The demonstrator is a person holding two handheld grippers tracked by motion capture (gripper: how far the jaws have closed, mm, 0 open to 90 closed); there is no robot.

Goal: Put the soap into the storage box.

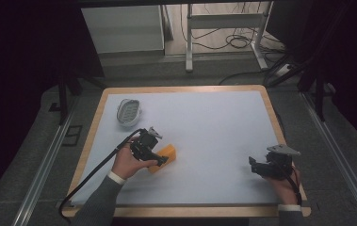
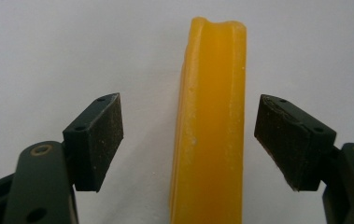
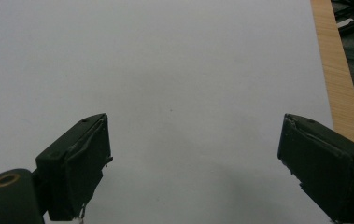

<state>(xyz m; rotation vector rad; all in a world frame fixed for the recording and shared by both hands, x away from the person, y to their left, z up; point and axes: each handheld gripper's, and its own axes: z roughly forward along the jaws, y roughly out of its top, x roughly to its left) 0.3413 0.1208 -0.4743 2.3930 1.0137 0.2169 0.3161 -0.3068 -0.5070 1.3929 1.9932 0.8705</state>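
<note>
**Yellow bar between parted jaws on the white surface**

Nearest me, the person's sleeves come in over the wooden front edge of the surface (image 1: 191, 210), a white sheet framed in pale wood. The left gripper (image 1: 159, 161) sits low over the yellow bar (image 1: 165, 157), which lies flat on the sheet left of centre. In the left gripper view the bar (image 2: 210, 126) runs straight up between the two black jaws; a gap shows on either side, so the pads are not pressing on it. To the right, near the front corner, the right gripper (image 1: 254, 165) rests in the other hand, well apart from the bar; in the right gripper view its jaws stand wide with only bare white sheet between them. Farther back on the left, a small oval white dish (image 1: 129, 112) sits alone near the far corner. Beyond the surface lies grey floor with metal rails (image 1: 42, 167) at both sides, then a white metal frame (image 1: 223, 21) with loose cables (image 1: 235, 41) around it, the rest of the room dark.
</note>
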